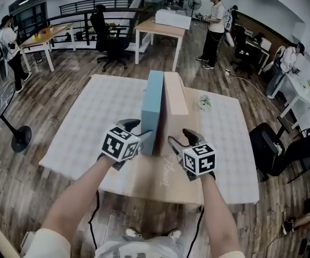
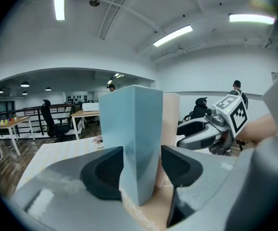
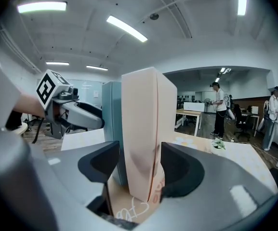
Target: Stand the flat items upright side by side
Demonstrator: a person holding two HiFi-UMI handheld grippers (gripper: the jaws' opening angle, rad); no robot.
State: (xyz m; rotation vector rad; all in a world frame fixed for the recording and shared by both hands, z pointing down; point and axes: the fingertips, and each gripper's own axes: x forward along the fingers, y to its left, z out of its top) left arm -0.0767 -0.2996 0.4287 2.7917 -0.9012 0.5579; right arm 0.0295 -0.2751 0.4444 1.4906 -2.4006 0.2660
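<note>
Two flat boxes stand upright side by side on the table: a light blue box (image 1: 152, 109) on the left and a pale pink box (image 1: 174, 93) on the right, their broad faces together. They rest on a brown flat board (image 1: 160, 179) with script writing. My left gripper (image 1: 142, 136) grips the near end of the blue box (image 2: 134, 138), both pads against its faces. My right gripper (image 1: 179, 138) grips the near end of the pink box (image 3: 141, 129), with the blue box (image 3: 112, 124) just beyond its left jaw.
A white patterned cloth (image 1: 95, 122) covers the table. A small greenish object (image 1: 204, 102) lies to the right of the boxes. A black chair (image 1: 275, 149) stands at the table's right, a round stand base (image 1: 20, 138) at its left. Desks and people are farther off.
</note>
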